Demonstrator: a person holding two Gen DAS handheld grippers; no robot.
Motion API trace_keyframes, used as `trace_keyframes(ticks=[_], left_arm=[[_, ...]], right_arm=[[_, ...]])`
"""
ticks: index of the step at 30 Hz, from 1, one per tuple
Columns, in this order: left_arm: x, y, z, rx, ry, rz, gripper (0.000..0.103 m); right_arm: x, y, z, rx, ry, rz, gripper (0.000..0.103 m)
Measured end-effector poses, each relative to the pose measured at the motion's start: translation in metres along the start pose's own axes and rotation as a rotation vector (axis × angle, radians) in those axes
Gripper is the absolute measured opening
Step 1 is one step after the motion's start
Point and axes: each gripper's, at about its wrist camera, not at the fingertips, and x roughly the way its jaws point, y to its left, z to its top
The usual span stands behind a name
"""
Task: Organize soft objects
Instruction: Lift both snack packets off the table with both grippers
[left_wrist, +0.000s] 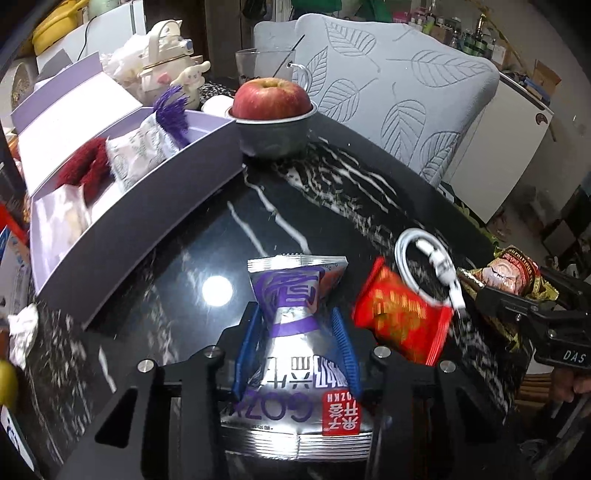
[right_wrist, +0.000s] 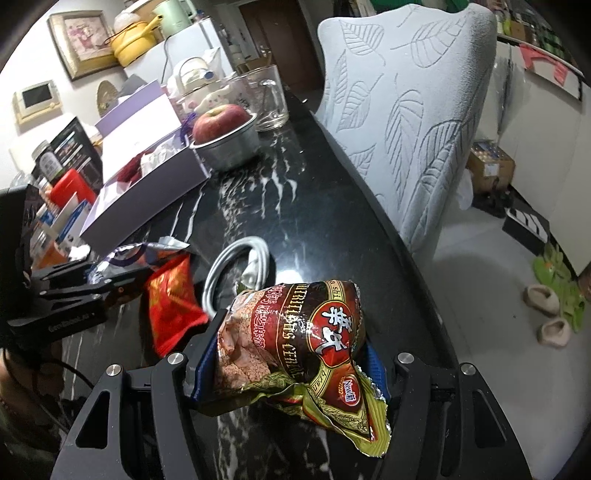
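My left gripper (left_wrist: 295, 317) is shut on a silver and purple snack packet (left_wrist: 291, 291), held above the black marble table (left_wrist: 192, 258). My right gripper (right_wrist: 291, 339) is shut on a brown cereal packet (right_wrist: 295, 332); it also shows in the left wrist view (left_wrist: 506, 277). A red packet (left_wrist: 402, 317) lies on the table between the two grippers. An open purple box (left_wrist: 147, 199) at the left holds a white packet (left_wrist: 144, 151), a red fluffy item (left_wrist: 83, 166) and a purple fluffy item (left_wrist: 173, 110).
A coiled white cable (left_wrist: 428, 266) lies by the red packet. An apple (left_wrist: 271, 98) sits in a metal bowl (left_wrist: 273, 136) beside the box, with a glass mug (right_wrist: 267, 98) behind. A grey leaf-patterned chair (left_wrist: 399, 92) stands along the table's right edge.
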Motion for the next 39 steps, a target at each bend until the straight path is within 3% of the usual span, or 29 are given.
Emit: trace_keyframes(ticks=[12, 15, 17, 19, 21, 24, 25, 26, 28, 31, 39], left_arm=[[-0.001, -0.004, -0.024, 0.01, 0.027, 0.015, 0.044], [0.002, -0.004, -0.021, 0.002, 0.022, 0.017, 0.058], [0.004, -0.003, -0.02, -0.009, 0.019, 0.025, 0.076], [0.008, -0.003, -0.019, -0.015, 0.022, 0.033, 0.076], [0.008, -0.005, -0.019, -0.011, 0.016, 0.031, 0.076], [0.009, -0.006, -0.019, -0.005, 0.006, 0.026, 0.067], [0.008, -0.006, -0.019, -0.004, 0.002, 0.027, 0.052], [0.007, -0.006, -0.02, -0.005, -0.007, 0.03, 0.045], [0.004, -0.005, -0.02, -0.014, -0.017, 0.035, 0.042], [0.004, -0.005, -0.019, -0.017, -0.014, 0.021, 0.04], [-0.002, -0.006, -0.023, -0.045, 0.001, -0.044, 0.039]], right_arm=[[-0.005, 0.012, -0.014, -0.053, -0.017, -0.005, 0.067], [-0.005, 0.011, -0.014, -0.058, -0.015, -0.009, 0.067], [-0.004, 0.012, -0.014, -0.064, -0.01, -0.018, 0.068], [-0.004, 0.013, -0.015, -0.068, -0.009, -0.025, 0.069], [-0.003, 0.016, -0.016, -0.08, -0.004, -0.029, 0.077], [-0.002, 0.02, -0.018, -0.096, -0.004, -0.043, 0.081], [-0.002, 0.021, -0.018, -0.103, -0.007, -0.049, 0.081], [-0.002, 0.022, -0.019, -0.109, -0.008, -0.055, 0.077], [-0.002, 0.026, -0.021, -0.142, -0.017, -0.094, 0.064], [-0.003, 0.024, -0.022, -0.142, -0.022, -0.089, 0.056], [-0.006, 0.025, -0.024, -0.112, -0.017, -0.059, 0.054]])
